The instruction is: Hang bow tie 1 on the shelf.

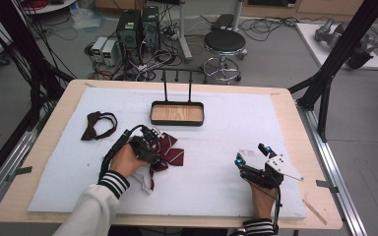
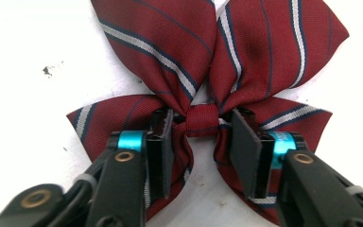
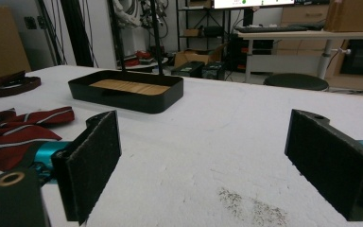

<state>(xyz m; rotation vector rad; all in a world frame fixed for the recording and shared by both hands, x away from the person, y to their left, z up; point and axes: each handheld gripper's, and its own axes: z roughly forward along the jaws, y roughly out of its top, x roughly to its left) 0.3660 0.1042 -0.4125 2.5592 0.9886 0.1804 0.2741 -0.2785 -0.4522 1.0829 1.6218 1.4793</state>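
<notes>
bow tie (image 2: 217, 61) | wing tips cut off at top edge

We logged a lab: computer towers (image 1: 138, 27) and loose cables (image 1: 270, 24) on the floor, a stool (image 1: 225, 44), black rig frames (image 1: 342, 46), monitor desks (image 3: 288, 33) behind.

Light was even and diffuse from overhead; the white pad on the worktop (image 1: 216, 147) read bright, nearly blown out around the striped bow tie (image 2: 217, 66) in my left gripper view. Shadows were soft and short: a faint one under my right tool (image 1: 254, 155), darker patches beneath the bow tie's folds. The high view was soft and low in detail, with straight lines bending toward the corners. In my right gripper view the near pads (image 3: 92, 161) were slightly blurred, the tray (image 3: 127, 92) sharper, the background room dimmer and hazy.
</notes>
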